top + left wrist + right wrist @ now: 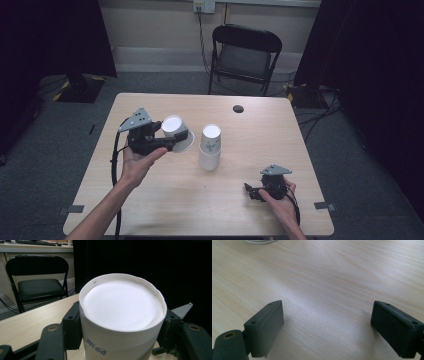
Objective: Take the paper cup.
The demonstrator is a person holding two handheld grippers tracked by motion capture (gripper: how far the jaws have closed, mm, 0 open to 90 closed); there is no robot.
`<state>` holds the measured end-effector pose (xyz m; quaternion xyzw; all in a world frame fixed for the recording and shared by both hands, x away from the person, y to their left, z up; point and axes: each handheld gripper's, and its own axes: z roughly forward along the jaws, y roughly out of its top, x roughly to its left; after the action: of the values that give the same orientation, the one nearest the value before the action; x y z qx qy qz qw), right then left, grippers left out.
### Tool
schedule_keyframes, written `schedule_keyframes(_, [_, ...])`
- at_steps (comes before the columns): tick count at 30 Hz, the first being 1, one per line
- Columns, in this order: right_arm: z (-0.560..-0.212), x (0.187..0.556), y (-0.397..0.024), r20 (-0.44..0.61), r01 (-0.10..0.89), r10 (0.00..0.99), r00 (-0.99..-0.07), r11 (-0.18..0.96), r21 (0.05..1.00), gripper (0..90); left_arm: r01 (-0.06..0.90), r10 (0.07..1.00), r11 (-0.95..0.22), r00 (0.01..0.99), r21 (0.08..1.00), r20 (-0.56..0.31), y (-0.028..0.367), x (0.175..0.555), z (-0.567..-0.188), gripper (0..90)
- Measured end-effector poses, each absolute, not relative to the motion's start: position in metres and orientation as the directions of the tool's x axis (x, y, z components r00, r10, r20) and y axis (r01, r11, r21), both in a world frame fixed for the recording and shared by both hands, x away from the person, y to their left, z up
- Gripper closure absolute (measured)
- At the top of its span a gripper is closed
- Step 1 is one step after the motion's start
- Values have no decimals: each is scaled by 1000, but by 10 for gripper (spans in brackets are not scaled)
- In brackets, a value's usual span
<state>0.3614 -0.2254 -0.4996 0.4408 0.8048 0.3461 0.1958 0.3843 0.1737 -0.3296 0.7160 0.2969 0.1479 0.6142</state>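
Observation:
My left gripper (170,141) is shut on a white paper cup (176,131) and holds it above the left half of the wooden table (165,205). The cup is tilted, its closed base towards the camera. In the left gripper view the cup (122,312) sits between both jaws of the left gripper (121,327), with blue print on its side. A stack of upside-down white cups (210,148) stands at the table's middle, just right of the held cup. My right gripper (251,192) rests low at the front right, open, with bare tabletop between the jaws of the right gripper (327,322).
A black folding chair (244,52) stands behind the table, also seen as a chair (37,282) in the left gripper view. A small dark round hole (238,108) marks the far side of the tabletop. Black curtains hang on both sides. A white cup rim (259,241) shows at the top edge.

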Motion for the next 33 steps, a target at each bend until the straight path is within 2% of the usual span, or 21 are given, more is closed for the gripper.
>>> schedule_keyframes(7, [-500,361,-225,-9,575,846,-533,370,730,108,302,589,1,770,953,-245,179,384,-347,365])
schedule_keyframes(22, [-499,361,-225,-1,576,846,-534,364,732,118,382,529,34,777,923,-341,185,376,-369,363])
schedule_keyframes(33, [-486,354,-210,-1,525,805,-594,389,757,269,444,480,21,782,896,-399,183,372,-380,359])
